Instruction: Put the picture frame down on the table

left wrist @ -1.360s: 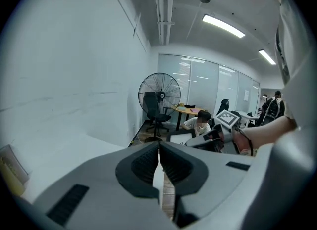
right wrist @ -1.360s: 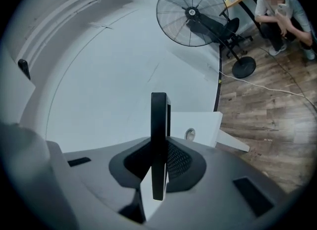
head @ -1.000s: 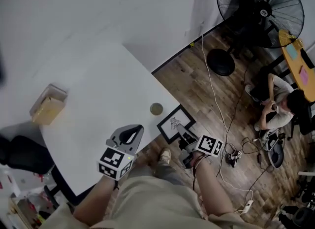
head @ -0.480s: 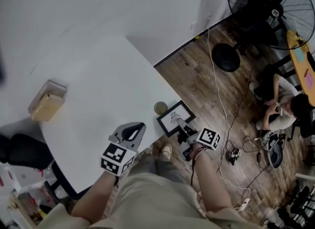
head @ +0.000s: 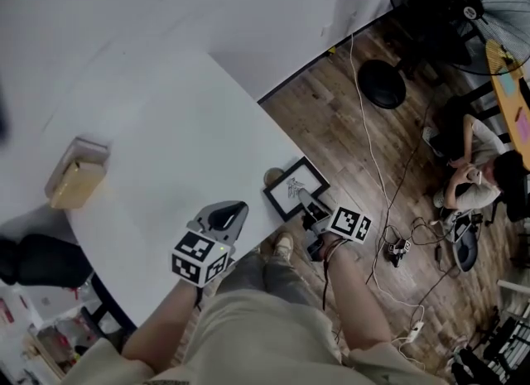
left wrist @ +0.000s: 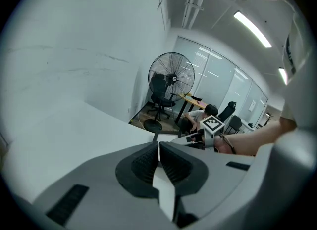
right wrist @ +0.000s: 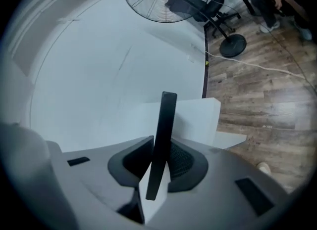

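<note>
Right of centre, the picture frame [head: 296,187] has a black border round white, with a small grey drawing. The left gripper [head: 234,210] and right gripper [head: 303,206] are grey with black-and-white square markers; the table [head: 166,143] is white, the floor [head: 348,118] brown planks.

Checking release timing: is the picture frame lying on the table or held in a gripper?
Held: the right gripper is shut on the edge of the picture frame, at the table corner. Contact with the table: cannot tell.
</note>
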A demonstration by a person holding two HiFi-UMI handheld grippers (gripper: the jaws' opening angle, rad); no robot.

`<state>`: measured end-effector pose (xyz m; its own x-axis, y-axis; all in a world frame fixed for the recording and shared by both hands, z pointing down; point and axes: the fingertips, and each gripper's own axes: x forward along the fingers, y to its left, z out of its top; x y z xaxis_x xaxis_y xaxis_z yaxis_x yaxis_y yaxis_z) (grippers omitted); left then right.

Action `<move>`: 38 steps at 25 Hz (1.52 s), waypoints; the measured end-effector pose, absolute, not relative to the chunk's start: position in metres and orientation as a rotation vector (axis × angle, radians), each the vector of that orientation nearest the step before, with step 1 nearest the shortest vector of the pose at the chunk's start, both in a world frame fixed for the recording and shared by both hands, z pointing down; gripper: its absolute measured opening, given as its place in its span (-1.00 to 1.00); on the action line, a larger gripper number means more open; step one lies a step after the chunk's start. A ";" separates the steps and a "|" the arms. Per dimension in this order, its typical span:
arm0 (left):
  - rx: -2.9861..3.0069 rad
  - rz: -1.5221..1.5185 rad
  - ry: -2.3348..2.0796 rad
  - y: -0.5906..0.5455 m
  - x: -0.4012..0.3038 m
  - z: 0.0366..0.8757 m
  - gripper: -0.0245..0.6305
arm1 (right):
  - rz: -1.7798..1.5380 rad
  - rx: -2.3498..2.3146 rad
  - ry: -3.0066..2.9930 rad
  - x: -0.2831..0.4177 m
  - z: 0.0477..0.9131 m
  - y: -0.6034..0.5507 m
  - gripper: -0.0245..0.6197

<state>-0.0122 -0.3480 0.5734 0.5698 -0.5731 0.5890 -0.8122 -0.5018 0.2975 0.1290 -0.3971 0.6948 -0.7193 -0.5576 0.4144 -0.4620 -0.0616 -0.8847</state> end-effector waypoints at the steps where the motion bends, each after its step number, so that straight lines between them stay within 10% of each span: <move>1: 2.250 0.574 -1.097 -0.348 -0.012 0.575 -0.84 | -1.904 -1.188 2.142 0.129 0.697 -0.397 -0.65; 21: 2.215 0.591 -1.055 -0.336 -0.020 0.589 -0.84 | -1.436 -1.899 2.880 0.126 0.725 -0.397 0.11; 29: 2.219 0.582 -1.069 -0.333 -0.029 0.588 -0.84 | -1.387 -1.922 2.925 0.122 0.714 -0.397 0.12; 38: 2.273 0.530 -1.119 -0.345 -0.034 0.560 -0.84 | -1.123 -1.776 2.936 0.117 0.633 -0.401 -0.39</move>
<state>-0.0341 -0.3448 0.5605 0.5765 -0.5953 0.5598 -0.8103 -0.5049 0.2975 0.1175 -0.4015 0.6327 -0.4341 -0.6166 0.6568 -0.8975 0.3590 -0.2562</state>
